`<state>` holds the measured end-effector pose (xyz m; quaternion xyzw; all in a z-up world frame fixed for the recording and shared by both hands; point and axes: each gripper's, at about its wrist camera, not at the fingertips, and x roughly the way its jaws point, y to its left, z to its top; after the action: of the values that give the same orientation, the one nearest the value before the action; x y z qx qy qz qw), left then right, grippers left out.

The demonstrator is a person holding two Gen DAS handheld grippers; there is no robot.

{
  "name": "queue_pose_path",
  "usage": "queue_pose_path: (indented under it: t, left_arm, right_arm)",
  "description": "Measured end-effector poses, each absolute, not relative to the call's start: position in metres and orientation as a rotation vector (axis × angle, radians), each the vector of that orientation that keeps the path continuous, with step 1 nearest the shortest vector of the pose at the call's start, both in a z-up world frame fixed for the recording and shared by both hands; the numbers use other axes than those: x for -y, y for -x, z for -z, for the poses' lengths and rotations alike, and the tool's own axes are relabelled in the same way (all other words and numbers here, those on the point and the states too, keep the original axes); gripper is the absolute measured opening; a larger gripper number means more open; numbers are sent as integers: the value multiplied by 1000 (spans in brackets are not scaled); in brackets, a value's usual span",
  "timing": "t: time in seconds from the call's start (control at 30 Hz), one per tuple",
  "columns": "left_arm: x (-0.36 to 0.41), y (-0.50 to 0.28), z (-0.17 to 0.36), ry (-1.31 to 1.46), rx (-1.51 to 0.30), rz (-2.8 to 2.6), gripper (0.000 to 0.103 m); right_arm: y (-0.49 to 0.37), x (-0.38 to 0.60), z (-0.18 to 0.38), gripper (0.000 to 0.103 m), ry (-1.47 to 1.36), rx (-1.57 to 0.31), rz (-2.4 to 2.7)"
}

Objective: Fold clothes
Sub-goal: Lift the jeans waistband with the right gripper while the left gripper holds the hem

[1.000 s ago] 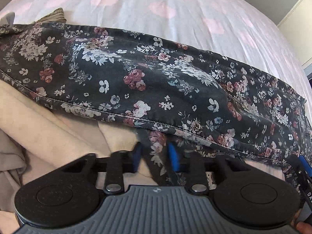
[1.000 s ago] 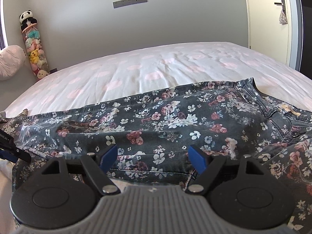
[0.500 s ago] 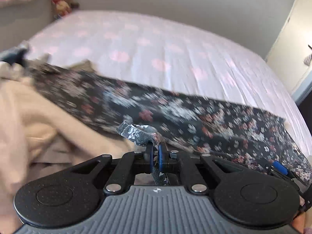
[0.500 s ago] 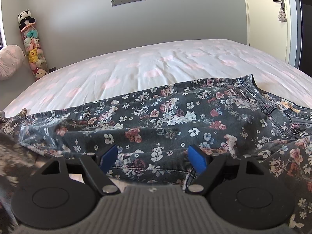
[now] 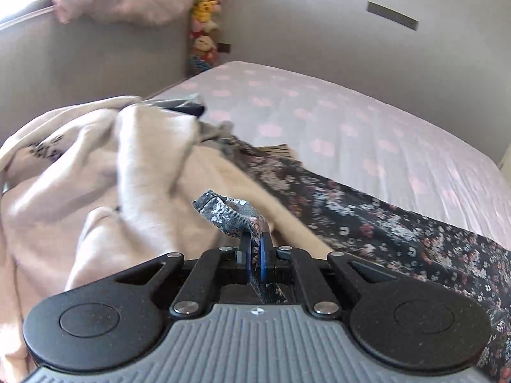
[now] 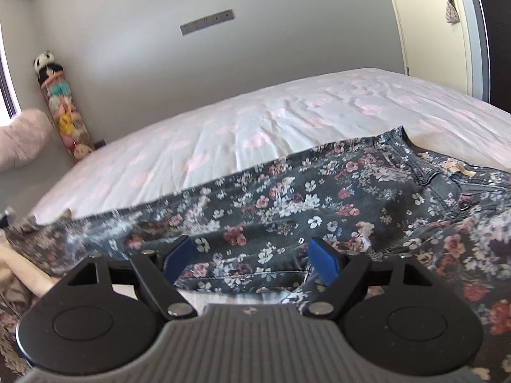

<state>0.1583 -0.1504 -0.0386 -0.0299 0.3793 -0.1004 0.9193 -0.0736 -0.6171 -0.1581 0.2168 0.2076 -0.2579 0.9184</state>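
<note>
the left gripper (image 5: pixel 254 257) has its blue fingers (image 5: pixel 244 255) pinched tight on a bunched hem end of the floral trousers (image 6: pixel 287 198), lifted clear above the cream garment pile (image 5: pixel 127 191). the rest of the trousers lies stretched along the near edge of the bed (image 6: pixel 255 121), waistband and button at the far right end of the trousers. the right gripper (image 6: pixel 255 257) hovers low over the middle of the leg, fingers spread wide, nothing between them. it looks like the opening of the fold: one leg end is picked up and ready to carry. next, judging from this, the right gripper needs a hold on the trousers near the hem side, so both ends travel together toward the waistband. hard to make out: the left view is blurred, the hem's far side hides behind the fingers, and the trousers' nearest edge is cut off by the right gripper's body.
</note>
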Motion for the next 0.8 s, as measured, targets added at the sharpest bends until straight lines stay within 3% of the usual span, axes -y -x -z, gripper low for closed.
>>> queue_pose_path:
  t: [0.23, 0.5, 0.8]
  left_arm:
    - [111, -148, 50, 119, -776, 182, 3]
    - [88, -138, 57, 187, -775, 193, 3]
    - [85, -135, 53, 216, -761, 213, 3]
  right_arm:
    - [126, 643, 119, 83, -503, -435, 563]
    - [222, 672, 86, 83, -205, -528, 656]
    - [263, 665, 108, 83, 268, -821, 512]
